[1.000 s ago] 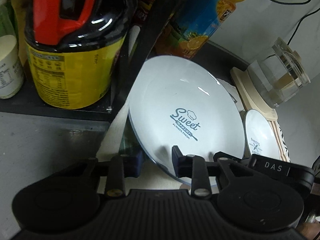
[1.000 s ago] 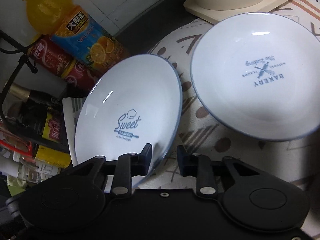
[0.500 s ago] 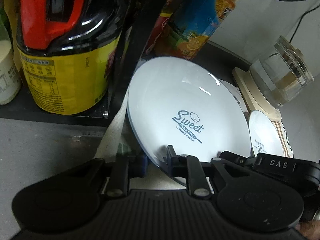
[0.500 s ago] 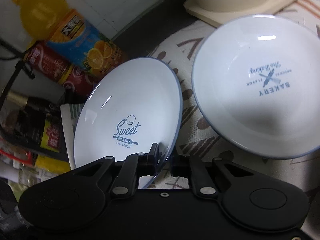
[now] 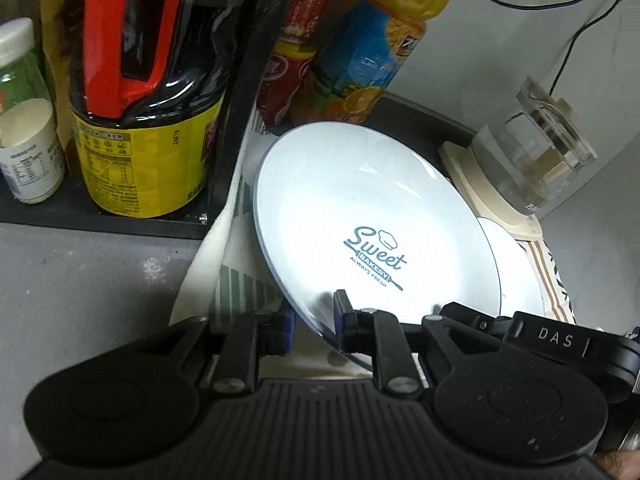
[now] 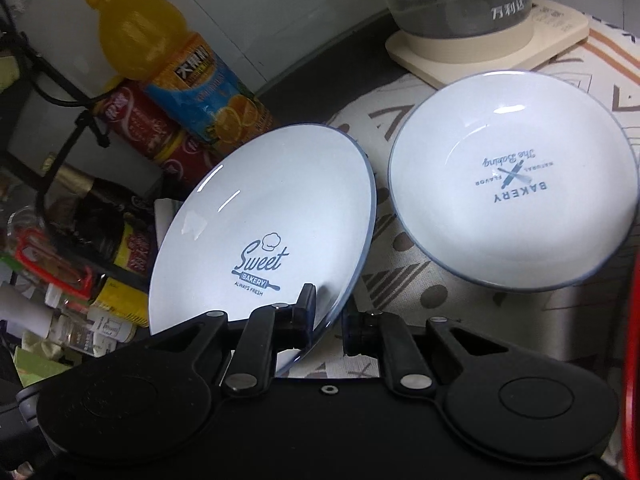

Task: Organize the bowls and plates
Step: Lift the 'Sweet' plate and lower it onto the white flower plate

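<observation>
Right wrist view: white "Sweet Bakery" plate (image 6: 260,236) is gripped at its rim by both grippers (image 6: 326,314) (image 5: 314,318); stacking onto white "Bakery" bowl (image 6: 516,208) judged unfinished.

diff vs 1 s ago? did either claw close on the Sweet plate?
Both did: the left claw and right claw narrowed from a wider gap onto the near rim of the Sweet plate, which stays tilted. The Bakery plate, the juice bottle and the kettle base are unchanged.
</observation>
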